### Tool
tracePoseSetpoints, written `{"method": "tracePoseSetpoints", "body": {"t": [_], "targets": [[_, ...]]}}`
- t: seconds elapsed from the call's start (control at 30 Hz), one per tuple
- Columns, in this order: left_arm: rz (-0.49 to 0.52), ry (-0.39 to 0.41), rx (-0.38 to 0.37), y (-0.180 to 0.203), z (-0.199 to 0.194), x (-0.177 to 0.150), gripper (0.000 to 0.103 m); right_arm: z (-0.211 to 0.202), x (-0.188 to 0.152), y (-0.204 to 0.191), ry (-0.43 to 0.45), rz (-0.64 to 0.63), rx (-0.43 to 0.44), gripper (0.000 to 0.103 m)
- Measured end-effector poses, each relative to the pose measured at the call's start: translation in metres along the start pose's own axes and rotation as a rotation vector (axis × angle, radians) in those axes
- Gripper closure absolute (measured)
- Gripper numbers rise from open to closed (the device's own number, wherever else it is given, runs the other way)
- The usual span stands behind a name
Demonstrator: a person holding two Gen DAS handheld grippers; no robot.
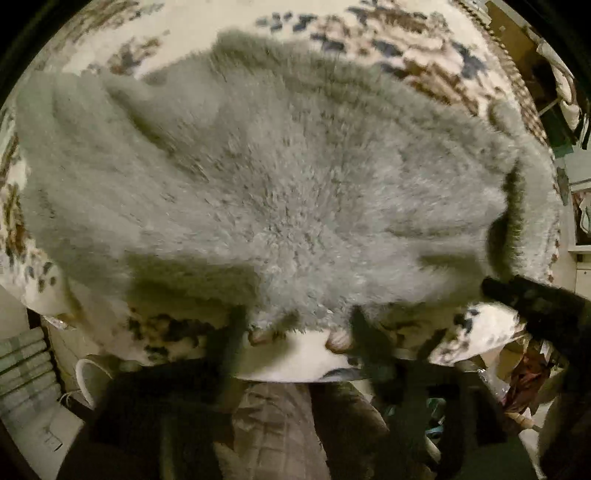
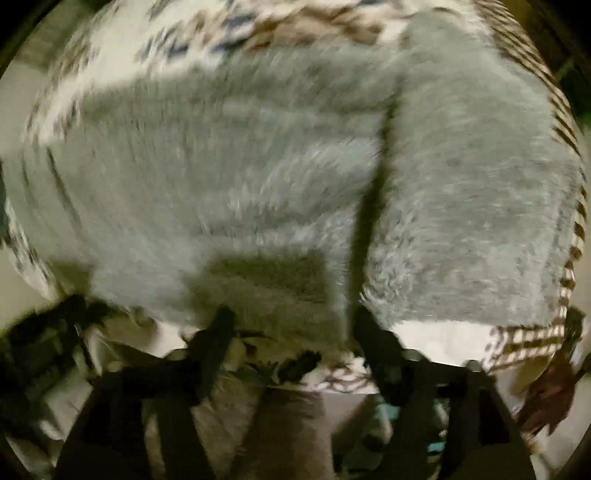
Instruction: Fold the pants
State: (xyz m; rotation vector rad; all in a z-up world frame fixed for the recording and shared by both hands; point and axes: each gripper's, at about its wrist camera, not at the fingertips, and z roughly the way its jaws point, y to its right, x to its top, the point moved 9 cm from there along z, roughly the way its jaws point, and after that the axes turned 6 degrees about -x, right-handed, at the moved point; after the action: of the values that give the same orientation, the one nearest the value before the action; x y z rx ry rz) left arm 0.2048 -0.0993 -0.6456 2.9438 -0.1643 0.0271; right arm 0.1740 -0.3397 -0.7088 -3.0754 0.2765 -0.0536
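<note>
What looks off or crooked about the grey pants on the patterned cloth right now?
The fluffy grey pants lie mostly flat on the patterned cloth, but one deep, dark crease runs across them. Nothing looks spilled or damaged.

We see the right view smeared with blur, so the pants (image 2: 236,177) lose their pile and the cloth (image 2: 221,33) its pattern. In the left view the pants (image 1: 280,177) cover most of the cloth (image 1: 417,40). We cannot identify the dim clutter (image 1: 524,380) below.
</note>
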Motion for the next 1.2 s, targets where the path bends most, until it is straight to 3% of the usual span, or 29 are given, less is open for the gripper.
{"method": "tracePoseSetpoints", "body": {"t": [0.13,0.27,0.43,0.47,0.53,0.57,0.6,0.67,0.7,0.8,0.9,1.0,1.07,1.13,1.17,1.2], "targets": [[-0.013,0.095,0.023,0.004,-0.025,0.017,0.026,-0.035,0.048,0.041,0.110,0.093,-0.034,0.020],[-0.011,0.169,0.060,0.035,-0.023,0.068,0.025,-0.038,0.117,0.071,0.173,0.171,-0.134,0.020],[0.033,0.198,0.088,0.064,0.010,0.124,0.025,0.003,0.208,0.080,0.111,0.189,-0.219,0.020],[0.038,0.196,0.087,0.070,0.011,0.129,0.025,0.015,0.212,0.086,0.080,0.197,-0.231,0.020],[0.054,0.195,0.083,0.083,0.018,0.143,0.025,0.024,0.220,0.094,0.054,0.238,-0.233,0.037],[0.058,0.196,0.081,0.087,0.016,0.145,0.025,0.016,0.212,0.106,0.074,0.272,-0.244,0.070],[0.063,0.202,0.074,0.090,0.015,0.147,0.025,0.008,0.207,0.116,0.100,0.302,-0.238,0.086],[0.071,0.206,0.062,0.098,0.009,0.142,0.025,-0.021,0.177,0.146,0.175,0.424,-0.183,0.090],[0.074,0.203,0.058,0.100,0.009,0.140,0.025,-0.031,0.163,0.162,0.195,0.471,-0.179,0.095],[0.081,0.179,0.047,0.107,0.011,0.126,0.025,-0.056,0.095,0.219,0.235,0.644,-0.197,0.097],[0.088,0.139,0.031,0.117,0.023,0.109,0.025,-0.044,0.038,0.278,0.188,0.798,-0.211,0.097],[0.118,0.104,0.034,0.130,0.037,0.098,0.025,-0.003,-0.011,0.296,0.077,0.899,-0.113,0.097],[0.145,0.088,0.037,0.139,0.043,0.093,0.025,0.013,-0.033,0.299,0.039,0.969,-0.033,0.094],[0.169,0.082,0.028,0.148,0.046,0.091,0.025,0.008,-0.034,0.292,0.133,1.012,0.133,0.079],[0.180,0.084,0.029,0.152,0.046,0.091,0.025,0.003,-0.030,0.289,0.191,1.025,0.199,0.052],[0.191,0.087,0.031,0.155,0.046,0.092,0.025,-0.001,-0.023,0.286,0.246,1.038,0.283,0.034]]}}
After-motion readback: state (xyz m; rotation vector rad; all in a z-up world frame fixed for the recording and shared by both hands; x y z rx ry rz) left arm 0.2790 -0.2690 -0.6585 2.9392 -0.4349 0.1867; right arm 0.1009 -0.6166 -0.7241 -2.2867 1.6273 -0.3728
